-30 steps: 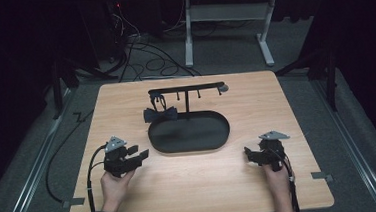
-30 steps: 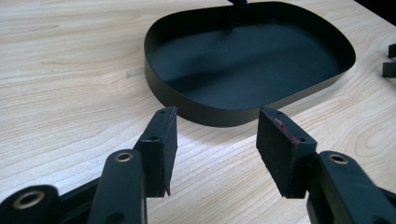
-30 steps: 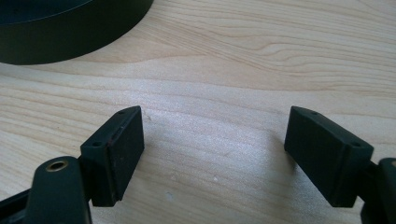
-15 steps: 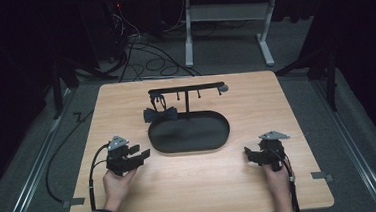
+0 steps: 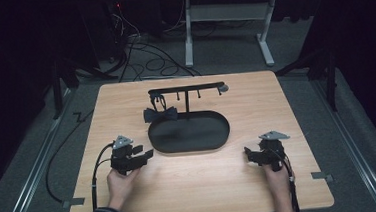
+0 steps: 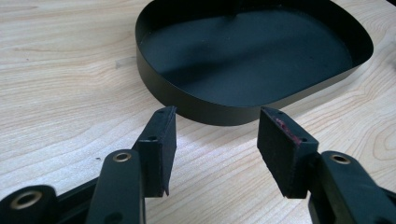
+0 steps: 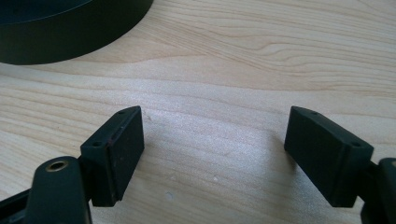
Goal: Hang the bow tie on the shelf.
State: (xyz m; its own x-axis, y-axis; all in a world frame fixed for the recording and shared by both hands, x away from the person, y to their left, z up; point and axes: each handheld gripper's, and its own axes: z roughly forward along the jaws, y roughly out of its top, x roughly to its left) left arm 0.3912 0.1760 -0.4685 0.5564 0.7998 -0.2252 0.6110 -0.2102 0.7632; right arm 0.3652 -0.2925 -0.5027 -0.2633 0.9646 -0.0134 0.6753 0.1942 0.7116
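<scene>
Resting: your tools sit low on the desk (image 5: pixel 206 185), either side of the tray (image 5: pixel 188 132).
Left tool (image 6: pixel 217 140): jaws spread, empty, near tray's rim.
Right tool (image 7: pixel 212 154): jaws spread wide, empty.
Bow tie (image 5: pixel 160 115): just beside tray, below rack (image 5: pixel 187 90).

Dim room, grey carpet floor (image 5: pixel 38 146), loose cables (image 5: pixel 142 54) beyond the wooden table's (image 5: pixel 201 185) far edge, white desk frame (image 5: pixel 225 20).

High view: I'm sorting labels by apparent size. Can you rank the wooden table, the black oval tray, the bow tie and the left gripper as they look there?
1. Wooden table, by far the largest.
2. Black oval tray.
3 and 4. Left gripper and bow tie: they look much alike in size, and the gripper sits nearer the camera, so I won't rank them.
</scene>
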